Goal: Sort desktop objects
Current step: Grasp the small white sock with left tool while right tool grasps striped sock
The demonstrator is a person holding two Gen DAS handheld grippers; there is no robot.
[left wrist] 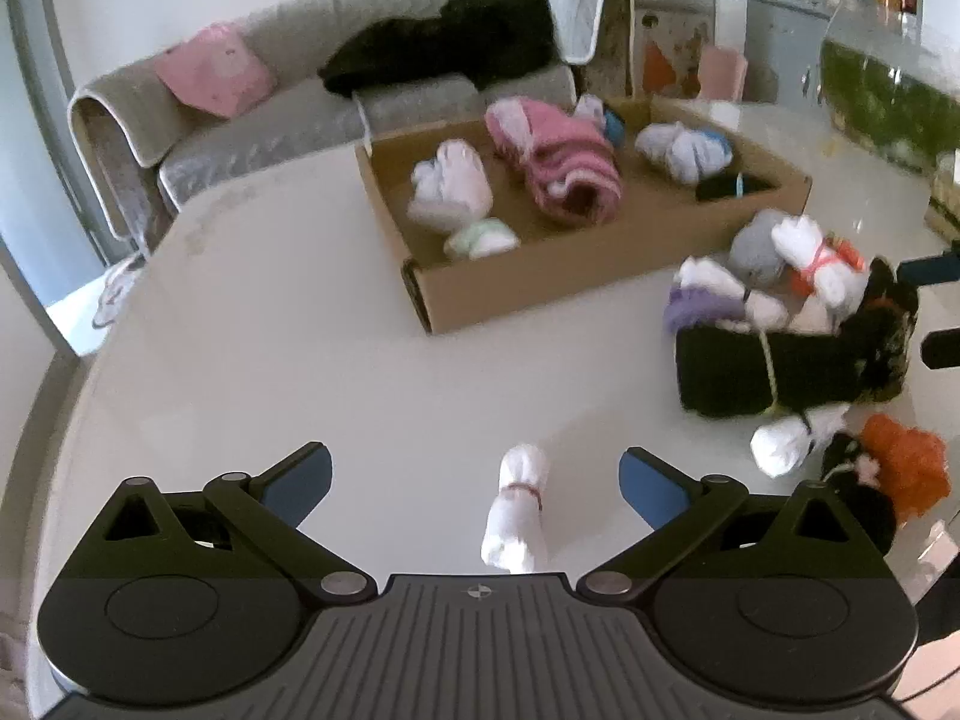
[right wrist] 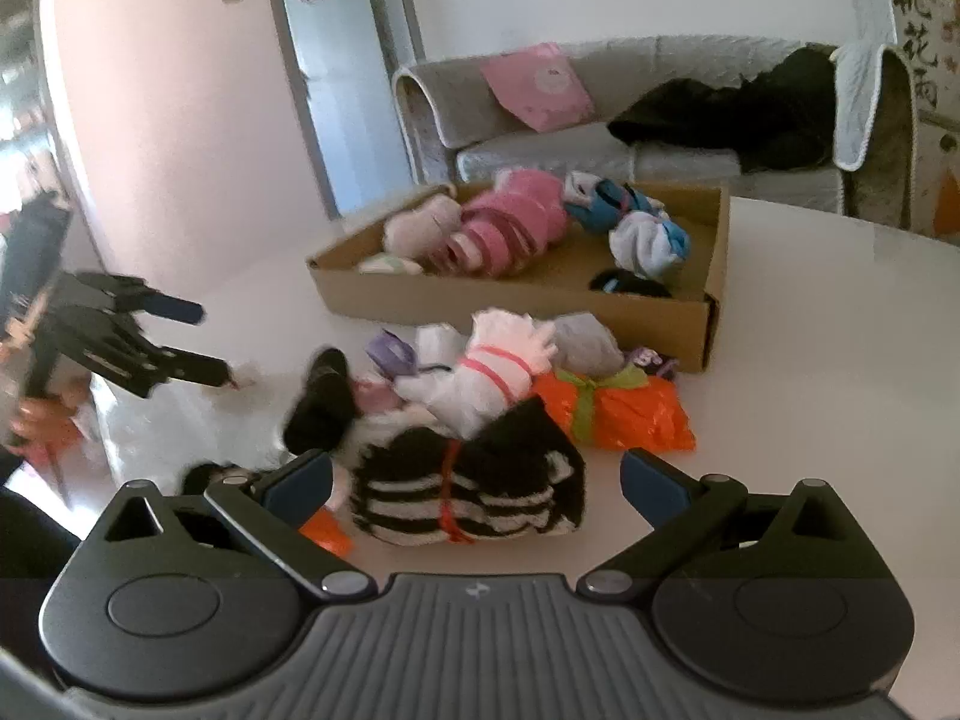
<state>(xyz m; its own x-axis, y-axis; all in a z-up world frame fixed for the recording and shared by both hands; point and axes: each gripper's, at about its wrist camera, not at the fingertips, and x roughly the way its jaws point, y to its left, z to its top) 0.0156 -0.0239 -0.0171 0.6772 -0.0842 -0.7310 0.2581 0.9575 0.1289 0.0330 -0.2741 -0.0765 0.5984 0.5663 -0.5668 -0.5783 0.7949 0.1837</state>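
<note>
Between the wide-spread fingers of the left gripper (left wrist: 474, 483), seen from the left wrist camera, a small white sock bundle (left wrist: 517, 510) lies on the pale table (left wrist: 270, 360), tied at its waist by a thin red band. Nothing is gripped; the blue pads stand well clear on both sides. The roll looks light, soft and squashy, so closing across its banded middle seems safest. Beyond it sits a shallow cardboard box (left wrist: 540, 288) already holding a pink striped roll (left wrist: 558, 165) and several pale rolls. To the right, a black bundle (left wrist: 780, 366) carries a heap of mixed rolls, near enough to be nudged.

From the right wrist camera, the right gripper (right wrist: 477, 483) is likewise fully spread and empty. A black-and-white striped bundle (right wrist: 474, 492), tied with red cord, lies between its fingers, untouched. It appears thicker but still soft; the corded centre looks like the best hold. An orange bundle (right wrist: 624, 414) touches it behind, and other rolls crowd close, so neighbours may drag along.
</note>
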